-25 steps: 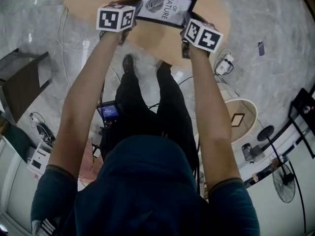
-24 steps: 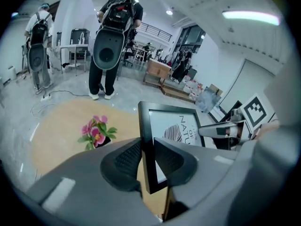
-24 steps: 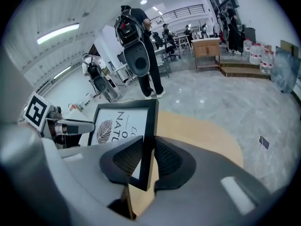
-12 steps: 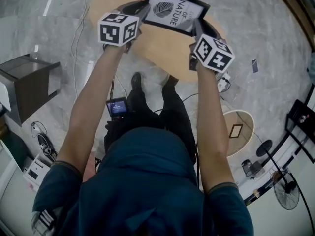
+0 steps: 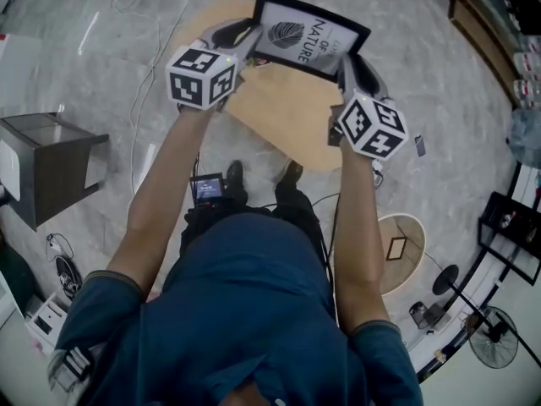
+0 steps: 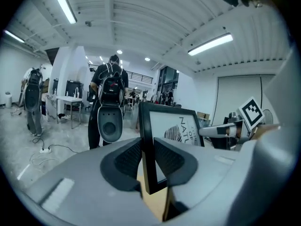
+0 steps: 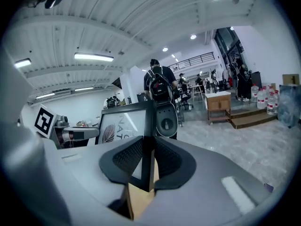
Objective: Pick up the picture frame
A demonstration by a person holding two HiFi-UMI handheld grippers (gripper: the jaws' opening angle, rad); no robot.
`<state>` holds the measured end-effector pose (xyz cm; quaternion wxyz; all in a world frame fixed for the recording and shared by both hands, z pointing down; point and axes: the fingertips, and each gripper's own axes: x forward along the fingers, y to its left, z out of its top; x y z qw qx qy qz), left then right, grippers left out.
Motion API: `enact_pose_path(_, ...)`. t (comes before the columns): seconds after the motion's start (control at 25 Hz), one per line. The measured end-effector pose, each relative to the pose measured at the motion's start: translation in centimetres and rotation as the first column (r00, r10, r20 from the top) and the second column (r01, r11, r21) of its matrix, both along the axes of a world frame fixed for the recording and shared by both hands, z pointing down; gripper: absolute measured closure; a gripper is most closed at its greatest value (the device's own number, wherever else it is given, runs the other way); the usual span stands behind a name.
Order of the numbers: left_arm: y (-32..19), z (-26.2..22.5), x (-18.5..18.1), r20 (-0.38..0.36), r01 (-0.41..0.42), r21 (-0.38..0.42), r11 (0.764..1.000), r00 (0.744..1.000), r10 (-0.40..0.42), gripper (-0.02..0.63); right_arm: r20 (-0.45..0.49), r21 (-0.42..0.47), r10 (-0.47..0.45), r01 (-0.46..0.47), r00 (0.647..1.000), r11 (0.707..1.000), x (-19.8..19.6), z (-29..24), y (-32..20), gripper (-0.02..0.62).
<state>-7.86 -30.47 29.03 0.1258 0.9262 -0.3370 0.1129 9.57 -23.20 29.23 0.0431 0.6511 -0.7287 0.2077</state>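
Note:
A black picture frame with a leaf print and the word NATURE hangs in the air above the round wooden table, held between both grippers. My left gripper is shut on the frame's left edge. My right gripper is shut on the frame's right edge. The frame stands nearly upright, print facing me, well clear of the tabletop.
A grey box stands on the marble floor at the left. A smaller round table with a small frame stands at the right, with a fan beyond. Cables run across the floor. People stand further off in the hall.
Both grippers have risen with the picture frame held between them. The frame has lifted off the table and tipped up toward upright. The table now looks farther below.

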Motion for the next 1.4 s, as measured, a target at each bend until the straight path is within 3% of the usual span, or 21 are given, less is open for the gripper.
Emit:
enact_pose_path(0.28, 1.8, -7.7, -1.5, -0.051, -0.035, 0.142, 0.989, 0.998, 0.043, 0.532, -0.041, 0.127, 0.0, 0.006, 0.999, 0.992, -1.7, -7.7, 2.3, 0.509)
enact_pose_path(0.8, 7.2, -16.8, -4.7, -0.13, -0.03, 0.335, 0.942, 0.988, 0.078, 0.531, -0.125, 0.319, -0.016, 0.055, 0.992, 0.946, -5.1, -17.7, 8.2, 0.509)
enact_pose_path(1.04, 9.1, -20.1, -6.1, -0.161, -0.012, 0.394, 0.919, 0.984, 0.082, 0.529, -0.169, 0.393, -0.01, 0.077, 0.986, 0.916, -6.5, -21.5, 10.2, 0.512)
enact_pose_path(1.4, 9.9, -20.6, -7.3, -0.175, 0.004, 0.413, 0.911, 0.982, 0.075, 0.531, -0.199, 0.399, -0.02, 0.099, 0.98, 0.912, -7.9, -22.3, 11.0, 0.512)
